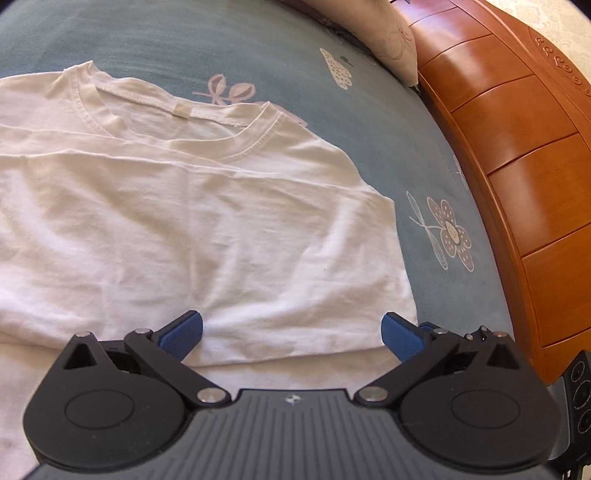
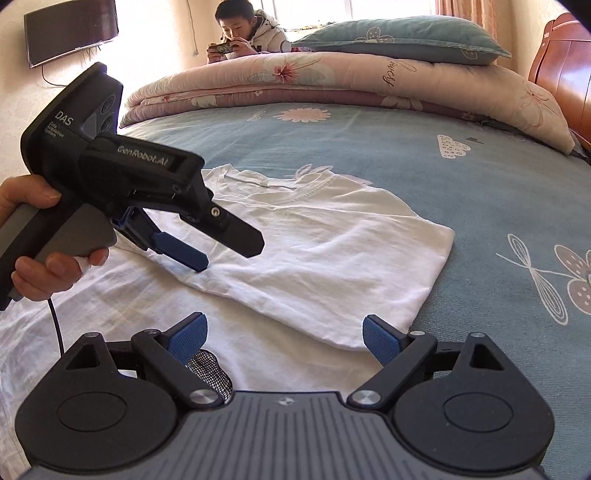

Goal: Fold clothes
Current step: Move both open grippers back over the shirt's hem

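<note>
I hold my left gripper low over the near edge of the white T-shirt, jaws spread wide and empty, its blue pads just above the cloth. From the right wrist view the same tool is seen from the side, tilted down toward the shirt, with my left hand round its grey handle. My right gripper is likewise wide apart and holds nothing; it sits above the shirt's lower part, near the folded edge.

The T-shirt lies on the blue flowered bedsheet, collar away from me, one side folded in over the body so that a straight edge faces the wooden bed frame. A rolled pink quilt with a blue pillow on top lies across the far side of the bed. A child leans there with a phone. A dark screen hangs on the wall.
</note>
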A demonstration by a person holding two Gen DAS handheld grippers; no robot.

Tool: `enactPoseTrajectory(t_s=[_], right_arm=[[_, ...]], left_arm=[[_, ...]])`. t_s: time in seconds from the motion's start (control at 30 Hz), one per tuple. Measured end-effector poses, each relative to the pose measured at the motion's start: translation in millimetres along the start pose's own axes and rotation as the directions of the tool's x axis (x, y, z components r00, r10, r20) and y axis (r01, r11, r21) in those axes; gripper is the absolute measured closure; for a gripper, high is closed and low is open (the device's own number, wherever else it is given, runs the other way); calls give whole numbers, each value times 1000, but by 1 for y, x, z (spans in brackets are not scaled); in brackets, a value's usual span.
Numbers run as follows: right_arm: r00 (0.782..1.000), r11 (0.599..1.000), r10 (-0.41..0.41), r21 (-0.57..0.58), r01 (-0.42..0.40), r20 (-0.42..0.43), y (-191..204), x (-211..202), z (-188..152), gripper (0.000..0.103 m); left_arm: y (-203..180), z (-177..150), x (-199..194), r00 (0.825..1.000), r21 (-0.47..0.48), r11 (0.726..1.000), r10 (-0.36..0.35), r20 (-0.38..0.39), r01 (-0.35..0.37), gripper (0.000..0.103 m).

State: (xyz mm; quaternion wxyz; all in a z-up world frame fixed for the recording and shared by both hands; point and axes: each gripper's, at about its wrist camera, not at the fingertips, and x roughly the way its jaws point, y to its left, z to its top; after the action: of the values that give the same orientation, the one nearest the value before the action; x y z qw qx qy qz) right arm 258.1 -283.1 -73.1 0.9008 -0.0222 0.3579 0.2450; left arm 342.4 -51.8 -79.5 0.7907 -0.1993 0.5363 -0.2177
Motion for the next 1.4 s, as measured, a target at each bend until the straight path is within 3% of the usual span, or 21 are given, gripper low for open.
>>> enactPoseTrajectory(t_s=[0.2, 0.37, 0.47, 0.57, 0.63, 0.77, 0.87, 0.97, 1.1, 1.4], right_arm=[[999, 999, -31, 37, 30, 20, -8, -12, 5, 9], [999, 993, -31, 115, 26, 42, -6, -33, 15, 8], [996, 985, -74, 157, 65, 52, 7, -59, 23, 7], [990, 984, -61, 177, 38, 130, 27, -86, 27, 0], [987, 986, -42, 167, 15, 156, 43, -86, 21, 0], [993, 989, -100, 119, 93, 56, 72, -39, 0, 0], [984, 982, -177, 60, 177, -3, 86, -3, -14, 0], [977, 975, -211, 68, 212, -31, 86, 19, -18, 0], [977, 974, -201, 96, 208, -77, 79, 38, -30, 0], [974, 972, -226, 55, 227, -29, 85, 38, -40, 0]], left_arm=[[-17, -3, -65, 991, 70, 990, 120, 51, -124, 1], [-48, -23, -127, 964, 194, 945, 252, 90, -265, 1], [-59, -42, -166, 958, 267, 922, 251, 136, -280, 1], [-56, -62, -189, 950, 306, 906, 237, 201, -291, 1], [-39, -80, -181, 931, 301, 897, 248, 267, -325, 1], [9, -107, -134, 871, 262, 846, 382, 310, -465, 1], [45, -116, -103, 877, 226, 857, 406, 258, -464, 1], [58, -117, -88, 878, 205, 860, 427, 216, -468, 1], [59, -125, -85, 871, 238, 846, 419, 255, -477, 1], [64, -142, -86, 846, 232, 845, 378, 376, -481, 1]])
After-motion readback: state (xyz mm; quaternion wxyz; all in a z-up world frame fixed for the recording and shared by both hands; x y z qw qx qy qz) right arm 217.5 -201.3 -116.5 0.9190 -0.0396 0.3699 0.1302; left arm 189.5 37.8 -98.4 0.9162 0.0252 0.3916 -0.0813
